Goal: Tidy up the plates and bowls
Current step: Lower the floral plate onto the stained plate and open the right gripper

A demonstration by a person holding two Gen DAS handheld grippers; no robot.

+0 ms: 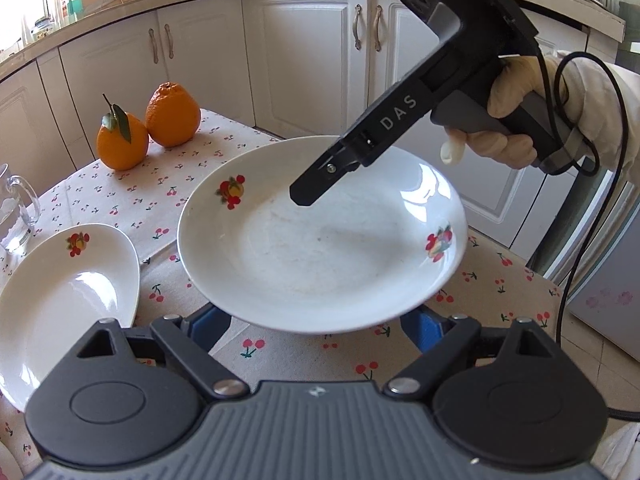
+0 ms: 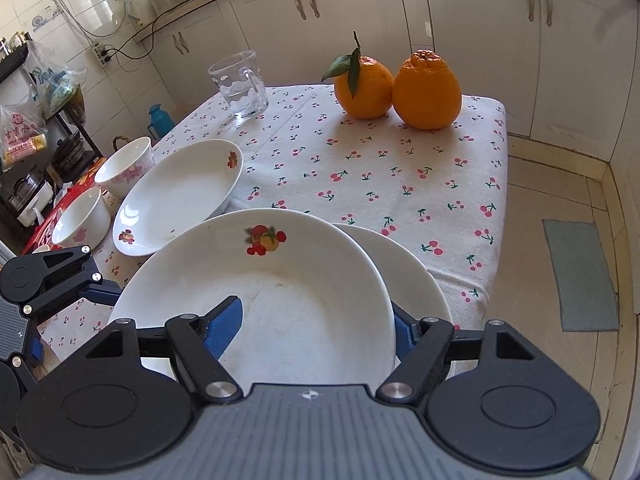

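A white plate with fruit prints (image 1: 320,248) is lifted above the cherry-print tablecloth; it also fills the right wrist view (image 2: 272,292). My right gripper (image 2: 316,328) straddles its near rim, one blue finger (image 2: 226,326) on top, shut on the plate; it shows from the side in the left wrist view (image 1: 308,196). My left gripper (image 1: 320,332) is open, its blue fingers (image 1: 426,330) under the plate's near edge. A second plate (image 2: 412,276) lies just beneath. A third plate (image 2: 180,196) lies to the left, also in the left wrist view (image 1: 60,300). Two white bowls (image 2: 126,166) (image 2: 82,218) stand at the far left.
Two oranges (image 2: 396,84) (image 1: 148,128) stand at the table's far end. A glass mug (image 2: 240,84) (image 1: 14,212) stands at the far left corner. White cabinets (image 1: 304,48) run behind. The table's right edge (image 2: 500,200) drops to a tiled floor with a mat (image 2: 580,272).
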